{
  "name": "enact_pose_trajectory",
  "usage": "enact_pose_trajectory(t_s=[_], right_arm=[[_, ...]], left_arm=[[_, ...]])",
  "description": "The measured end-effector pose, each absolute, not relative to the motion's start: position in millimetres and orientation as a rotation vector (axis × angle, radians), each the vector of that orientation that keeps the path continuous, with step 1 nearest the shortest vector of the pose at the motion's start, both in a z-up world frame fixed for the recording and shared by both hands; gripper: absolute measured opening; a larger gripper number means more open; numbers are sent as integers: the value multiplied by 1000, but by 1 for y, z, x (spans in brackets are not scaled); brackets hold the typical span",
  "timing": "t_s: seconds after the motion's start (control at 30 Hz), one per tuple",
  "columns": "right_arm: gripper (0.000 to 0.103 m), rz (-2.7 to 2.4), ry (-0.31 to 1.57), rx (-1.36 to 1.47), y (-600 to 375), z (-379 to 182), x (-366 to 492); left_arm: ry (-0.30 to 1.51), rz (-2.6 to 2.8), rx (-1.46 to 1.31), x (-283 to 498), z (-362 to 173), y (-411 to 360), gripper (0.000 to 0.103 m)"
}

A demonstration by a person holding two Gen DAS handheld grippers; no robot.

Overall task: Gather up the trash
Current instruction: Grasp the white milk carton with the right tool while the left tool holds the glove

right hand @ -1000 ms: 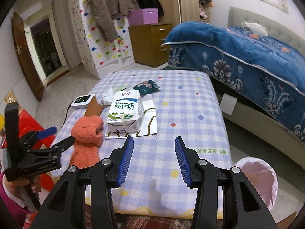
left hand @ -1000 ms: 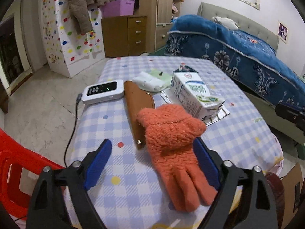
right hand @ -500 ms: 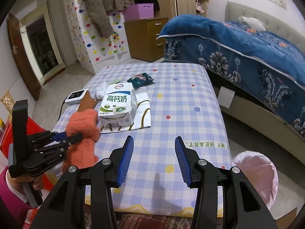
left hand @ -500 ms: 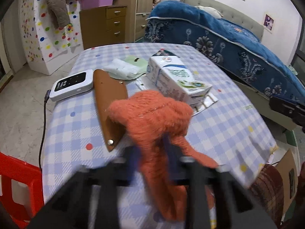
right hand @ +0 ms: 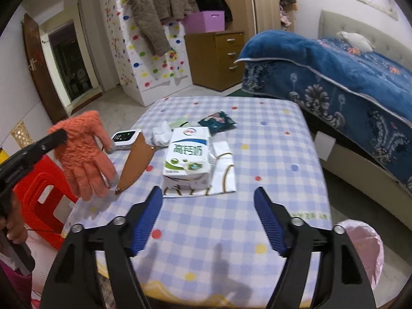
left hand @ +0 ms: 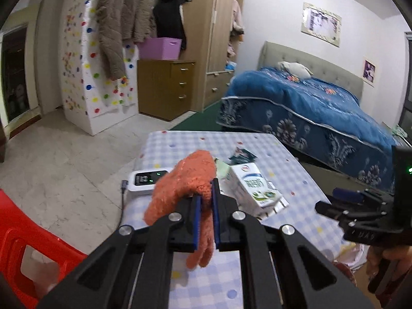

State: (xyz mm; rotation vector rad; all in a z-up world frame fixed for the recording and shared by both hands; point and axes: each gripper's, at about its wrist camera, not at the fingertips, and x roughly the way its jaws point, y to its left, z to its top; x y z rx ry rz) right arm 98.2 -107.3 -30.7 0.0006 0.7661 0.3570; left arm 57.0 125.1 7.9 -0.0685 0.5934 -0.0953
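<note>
My left gripper [left hand: 205, 200] is shut on an orange fuzzy glove [left hand: 188, 180] and holds it in the air above the table's left edge; the glove also shows in the right wrist view [right hand: 82, 154], hanging fingers down. My right gripper [right hand: 208, 206] is open and empty above the near part of the checked table [right hand: 270, 159]. A white milk carton [right hand: 186, 154] lies on a white wrapper [right hand: 221, 172] just beyond it. A crumpled white tissue [right hand: 161, 135] and a dark snack packet [right hand: 217, 122] lie farther back.
A brown leather sheath [right hand: 134, 164] and a white device with a cable [right hand: 123, 140] lie at the table's left. A pink-lined trash bin [right hand: 365, 252] stands on the floor at right. A red plastic stool [right hand: 43, 198] stands at left. A blue-covered bed [right hand: 347, 77] is at right.
My left gripper closed on the orange glove and lifted it off the table. My right gripper stayed open and moved slightly closer to the milk carton.
</note>
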Motion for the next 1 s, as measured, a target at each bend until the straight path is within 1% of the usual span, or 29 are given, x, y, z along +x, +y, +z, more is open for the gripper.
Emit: enact_pose_trajectory(t_s=[0.07, 0.1, 0.13, 0.57, 0.7, 0.9, 0.93, 1.0], right_arm=[[81, 364, 786, 4, -98, -37, 107], [85, 370, 796, 6, -92, -40, 114], [86, 370, 801, 3, -87, -43, 118], [85, 361, 896, -72, -43, -88, 170], [81, 367, 904, -64, -42, -95, 174], [81, 387, 901, -18, -47, -96, 176], [73, 390, 899, -9, -48, -96, 178], [73, 380, 896, -4, -50, -97, 179]], left_arm=[[605, -90, -88, 59, 5, 130, 6], [611, -89, -97, 61, 3, 134, 6], [617, -86, -101, 62, 1, 136, 6], [662, -74, -130, 77, -19, 157, 6], [672, -75, -134, 77, -23, 159, 6], [680, -73, -132, 76, -24, 158, 6], [680, -72, -128, 76, -24, 157, 6], [686, -71, -122, 76, -25, 155, 6]])
